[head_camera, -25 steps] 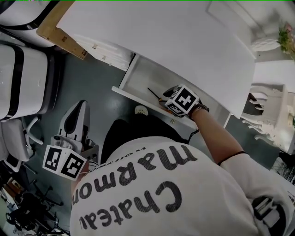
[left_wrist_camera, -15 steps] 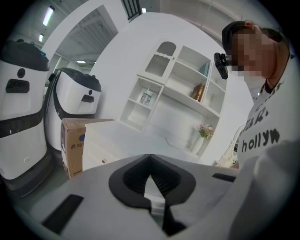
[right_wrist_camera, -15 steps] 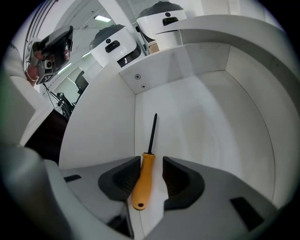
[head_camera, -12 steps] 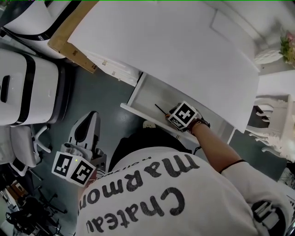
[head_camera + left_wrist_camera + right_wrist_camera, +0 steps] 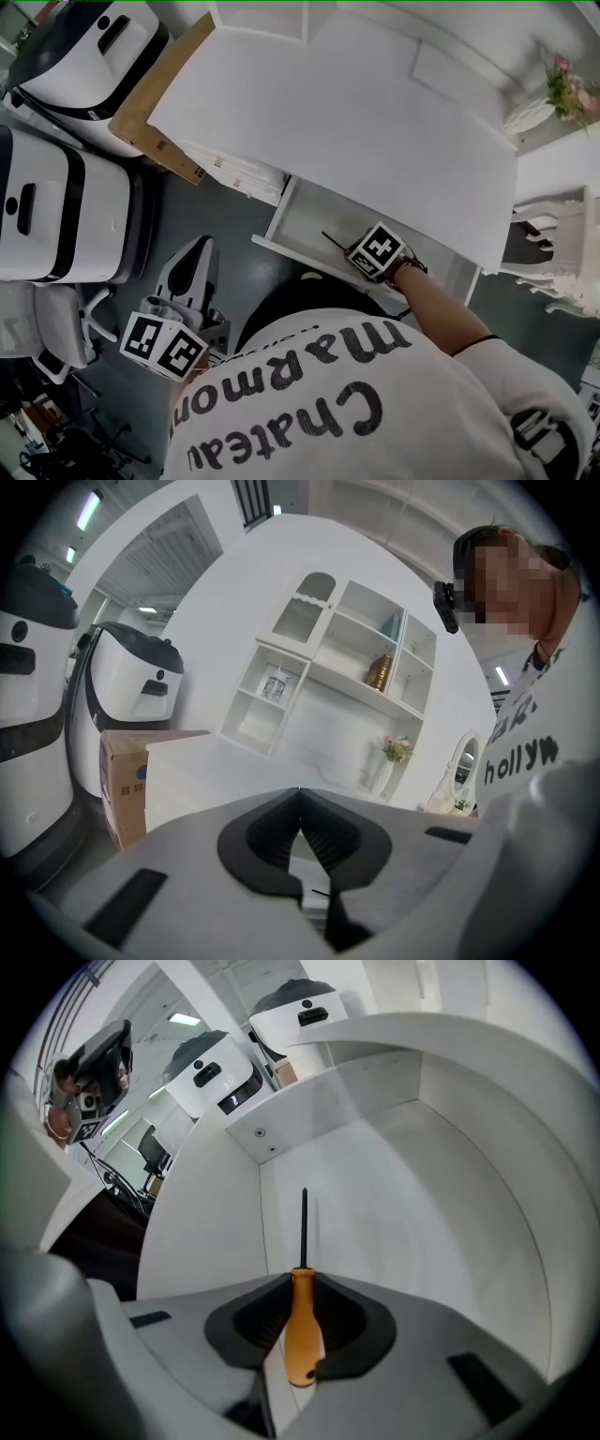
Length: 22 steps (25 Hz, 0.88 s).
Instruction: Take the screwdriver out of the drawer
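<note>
The screwdriver [image 5: 302,1327] lies in the open drawer [image 5: 302,217] at mid-frame as a second ago, its orange handle now pinched by the closing right tongs [image 5: 302,1279], whose marker cube [image 5: 380,251] hides it from above, while the left tongs [image 5: 300,795], lower left, are together and empty.

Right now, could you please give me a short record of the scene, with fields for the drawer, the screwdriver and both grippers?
drawer: white, pulled open below the white tabletop
screwdriver: orange handle, dark shaft, inside the drawer, shaft pointing away from the right gripper
right gripper: reaching down into the drawer, jaws closing with the orange handle between them
left gripper: away from the drawer, jaws together, nothing between them
task state: screwdriver not yet out of the drawer
</note>
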Each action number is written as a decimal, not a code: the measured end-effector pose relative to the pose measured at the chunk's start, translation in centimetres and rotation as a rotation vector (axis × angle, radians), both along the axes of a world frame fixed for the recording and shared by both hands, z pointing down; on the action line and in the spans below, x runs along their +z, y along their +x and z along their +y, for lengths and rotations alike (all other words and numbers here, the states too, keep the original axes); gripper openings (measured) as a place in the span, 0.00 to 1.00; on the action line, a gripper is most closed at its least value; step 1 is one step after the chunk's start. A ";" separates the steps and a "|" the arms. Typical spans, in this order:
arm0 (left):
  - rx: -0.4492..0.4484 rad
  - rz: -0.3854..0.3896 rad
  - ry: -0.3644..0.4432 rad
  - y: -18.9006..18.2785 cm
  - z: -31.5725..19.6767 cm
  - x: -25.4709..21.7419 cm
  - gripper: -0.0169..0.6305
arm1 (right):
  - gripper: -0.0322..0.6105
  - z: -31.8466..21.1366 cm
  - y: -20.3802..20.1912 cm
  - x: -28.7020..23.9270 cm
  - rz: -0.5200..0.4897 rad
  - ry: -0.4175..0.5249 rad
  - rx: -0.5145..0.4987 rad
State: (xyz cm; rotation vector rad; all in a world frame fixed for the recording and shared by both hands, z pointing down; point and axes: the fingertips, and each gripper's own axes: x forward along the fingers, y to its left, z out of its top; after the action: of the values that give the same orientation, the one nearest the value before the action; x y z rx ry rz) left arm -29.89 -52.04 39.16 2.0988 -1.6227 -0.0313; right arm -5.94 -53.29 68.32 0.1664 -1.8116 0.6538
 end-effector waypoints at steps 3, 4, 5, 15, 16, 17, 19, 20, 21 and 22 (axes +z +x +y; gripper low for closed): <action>0.018 0.000 0.016 0.2 0.1 -0.4 0.06 | 0.18 -0.7 0.0 -1.4 -0.025 0.047 0.019; 0.024 0.001 0.021 0.3 0.1 -0.5 0.06 | 0.18 -0.9 0.0 -2.0 -0.032 0.064 0.022; 0.028 0.003 0.027 0.3 0.2 -0.6 0.06 | 0.18 -1.1 0.0 -2.6 -0.039 0.084 0.022; 0.115 0.028 0.084 1.2 1.6 -1.7 0.06 | 0.18 -1.9 -1.6 -9.5 -0.141 0.232 0.072; 0.120 0.030 0.091 1.1 1.8 -1.9 0.06 | 0.18 -1.9 -1.8 -10.3 -0.150 0.244 0.080; 0.124 0.031 0.098 1.0 2.0 -2.1 0.06 | 0.18 -2.0 -2.0 -11.2 -0.161 0.261 0.088; 0.137 0.032 0.111 1.0 2.5 -2.5 0.06 | 0.18 -2.2 -2.4 -13.2 -0.192 0.306 0.111; 0.146 0.030 0.117 1.1 2.8 -2.7 0.06 | 0.18 -2.2 -2.6 -14.3 -0.210 0.331 0.128; 0.155 0.030 0.122 1.2 3.2 -2.9 0.06 | 0.18 -2.2 -2.8 -15.3 -0.230 0.355 0.148; 0.164 0.030 0.127 1.3 3.5 -3.1 0.06 | 0.18 -2.3 -3.0 -16.4 -0.253 0.379 0.173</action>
State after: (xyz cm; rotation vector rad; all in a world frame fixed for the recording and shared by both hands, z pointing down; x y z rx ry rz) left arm -28.56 -48.57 36.07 2.3099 -1.4612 -0.1136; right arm -8.91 -55.58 51.90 0.5182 -2.1721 0.4586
